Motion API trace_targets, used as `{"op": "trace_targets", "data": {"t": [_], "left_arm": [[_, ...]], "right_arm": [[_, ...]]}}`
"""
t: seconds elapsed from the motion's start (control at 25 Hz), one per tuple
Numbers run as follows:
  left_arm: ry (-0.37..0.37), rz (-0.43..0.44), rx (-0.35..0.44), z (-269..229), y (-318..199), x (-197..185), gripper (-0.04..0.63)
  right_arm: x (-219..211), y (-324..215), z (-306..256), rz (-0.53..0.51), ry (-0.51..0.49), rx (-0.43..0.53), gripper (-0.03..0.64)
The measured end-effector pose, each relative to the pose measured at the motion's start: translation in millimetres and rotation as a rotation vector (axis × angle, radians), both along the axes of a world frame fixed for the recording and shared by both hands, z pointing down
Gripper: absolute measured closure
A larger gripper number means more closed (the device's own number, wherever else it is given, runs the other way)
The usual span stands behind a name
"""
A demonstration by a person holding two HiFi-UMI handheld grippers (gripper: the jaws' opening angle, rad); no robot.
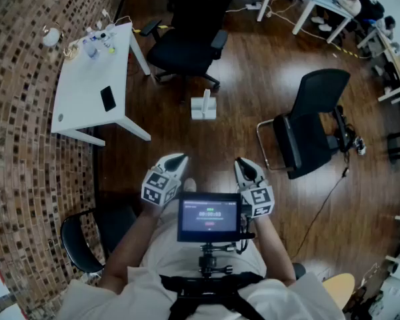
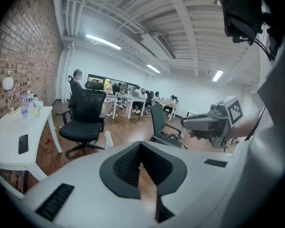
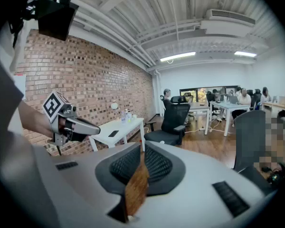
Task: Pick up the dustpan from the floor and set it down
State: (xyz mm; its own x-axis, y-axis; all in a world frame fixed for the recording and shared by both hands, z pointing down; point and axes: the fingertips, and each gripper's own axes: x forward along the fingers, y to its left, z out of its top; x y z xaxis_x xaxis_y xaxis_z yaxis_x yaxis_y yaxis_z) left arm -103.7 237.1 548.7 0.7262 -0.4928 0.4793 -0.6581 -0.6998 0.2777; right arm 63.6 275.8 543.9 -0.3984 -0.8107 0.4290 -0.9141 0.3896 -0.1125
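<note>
1. Holds the left gripper (image 1: 179, 159) fully shut, pad against pad, with nothing gripped.
2. Holds the right gripper (image 1: 243, 163) the same way: tips together, empty, with only a sliver of floor showing behind the pads.
3. Faces the dustpan (image 1: 204, 105), white, on the wooden floor well ahead of both pairs of jaws, roughly midway between them, touched by neither.
4. Looks past it to a black office chair (image 1: 187, 45), with a white table (image 1: 87, 102) ahead-left of the left jaws and a second black chair (image 1: 307, 122) ahead-right of the right jaws.
5. Carries a small screen (image 1: 209, 217) just behind both grippers.
</note>
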Motion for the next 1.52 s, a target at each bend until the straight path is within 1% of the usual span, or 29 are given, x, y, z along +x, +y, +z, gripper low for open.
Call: {"op": "trace_targets", "data": {"t": [0.28, 0.44, 0.56, 0.8, 1.0, 1.24, 1.4, 1.44, 1.52], "left_arm": [[0.027, 0.053, 0.018, -2.2, -34.4, -19.5, 0.595], [0.050, 0.041, 0.027, -4.1, -54.5, -29.6, 0.595], [0.060, 0.043, 0.021, -2.6, -60.2, -32.8, 0.595], [0.088, 0.072, 0.015, -2.4, -67.9, -27.5, 0.595], [0.067, 0.079, -0.001, 3.5, -81.7, -25.1, 0.595], [0.027, 0.047, -0.034, 11.7, -126.8, -24.1, 0.595], [0.002, 0.048, -0.059, 10.9, -150.5, -12.2, 0.595], [0.000, 0.043, -0.058, 9.2, -157.8, -8.4, 0.590], [-0.014, 0.028, -0.048, 6.6, -172.9, -3.3, 0.557]], "right_arm": [[-31.5, -33.5, 4.8, 0.021, 0.010, 0.009, 0.580], [-42.7, -48.4, 6.0, 0.037, 0.009, 0.018, 0.580], [-48.0, -53.1, 6.7, 0.040, 0.000, 0.013, 0.580], [-46.5, -70.3, 7.1, 0.029, 0.000, 0.005, 0.580], [-43.3, -96.6, 18.1, 0.010, -0.014, -0.010, 0.580], [-42.1, -146.5, 34.9, -0.026, -0.025, -0.056, 0.580], [-38.5, -176.6, 35.9, -0.058, -0.021, -0.069, 0.580], [-36.0, -184.9, 34.9, -0.066, -0.018, -0.065, 0.580], [-32.8, -199.2, 31.1, -0.078, -0.021, -0.068, 0.580]]}}
